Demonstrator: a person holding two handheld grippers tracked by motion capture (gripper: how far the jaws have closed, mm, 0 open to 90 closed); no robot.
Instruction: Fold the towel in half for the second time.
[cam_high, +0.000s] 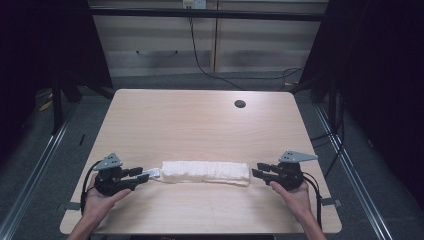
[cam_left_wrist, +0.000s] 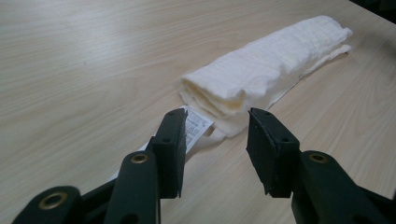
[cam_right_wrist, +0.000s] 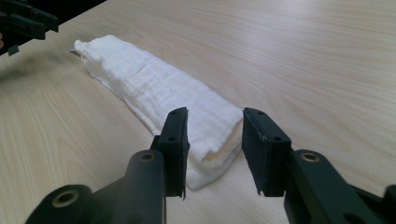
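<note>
A white folded towel (cam_high: 205, 172) lies as a long roll across the near part of the wooden table (cam_high: 200, 120). My left gripper (cam_high: 145, 175) sits at the towel's left end, jaws apart, and my right gripper (cam_high: 256, 170) sits at its right end, also with jaws apart. In the left gripper view the towel (cam_left_wrist: 266, 70) runs away from the left gripper (cam_left_wrist: 215, 140), and a small printed label (cam_left_wrist: 196, 126) lies just past the left jaw. In the right gripper view the towel's near end (cam_right_wrist: 205, 126) lies beyond the right gripper (cam_right_wrist: 215, 140), untouched by the pads.
A round cable hole (cam_high: 240, 104) sits in the table's far right part. Drawers and a hanging cable (cam_high: 197, 55) stand behind the table. Dark floor and metal rails flank both sides. The other gripper (cam_right_wrist: 23, 23) appears at the far end of the towel.
</note>
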